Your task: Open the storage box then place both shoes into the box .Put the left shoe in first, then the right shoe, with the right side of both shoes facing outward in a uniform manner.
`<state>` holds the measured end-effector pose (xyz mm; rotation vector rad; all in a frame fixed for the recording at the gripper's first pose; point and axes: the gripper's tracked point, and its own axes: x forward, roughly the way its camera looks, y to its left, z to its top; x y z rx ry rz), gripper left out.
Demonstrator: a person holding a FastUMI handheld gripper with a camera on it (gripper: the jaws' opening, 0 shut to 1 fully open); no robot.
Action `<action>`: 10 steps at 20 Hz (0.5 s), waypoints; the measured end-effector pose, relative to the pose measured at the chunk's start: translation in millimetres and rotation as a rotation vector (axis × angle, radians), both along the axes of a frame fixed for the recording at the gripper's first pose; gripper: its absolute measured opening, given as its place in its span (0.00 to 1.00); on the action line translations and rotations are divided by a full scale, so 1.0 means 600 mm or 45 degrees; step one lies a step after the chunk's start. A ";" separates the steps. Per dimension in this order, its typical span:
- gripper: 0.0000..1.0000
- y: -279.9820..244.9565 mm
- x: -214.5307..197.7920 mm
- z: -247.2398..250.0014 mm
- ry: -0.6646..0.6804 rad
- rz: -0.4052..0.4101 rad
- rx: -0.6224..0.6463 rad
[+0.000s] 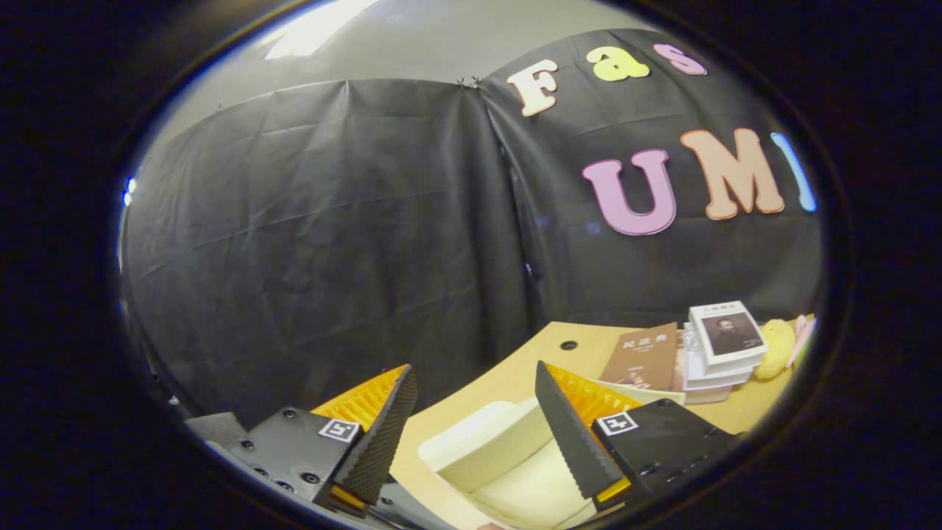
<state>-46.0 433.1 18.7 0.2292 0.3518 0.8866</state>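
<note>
Storage box: cream storage box (486,449), bottom centre of the frame, lying between and just below the fingers (lid state unclear).
Gripper: gripper (475,390) spread wide, grasping nothing.
Table: wooden table (515,372) under the box.
Books: stacked books (717,350), lower right, well beyond the fingers.

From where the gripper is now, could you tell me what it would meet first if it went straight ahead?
Probably the cream box: it lies between and just ahead of the open gripper. If the gripper passes above it, the desk and then the black cloth wall come next; depth is unclear.
</note>
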 end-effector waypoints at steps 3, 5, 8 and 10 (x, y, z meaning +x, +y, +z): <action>1.00 -0.078 0.033 -0.010 -0.028 -0.101 -0.038; 1.00 -0.133 0.056 -0.023 -0.048 -0.175 -0.083; 1.00 -0.216 0.083 -0.043 -0.069 -0.268 -0.148; 1.00 -0.266 0.096 -0.066 -0.058 -0.317 -0.187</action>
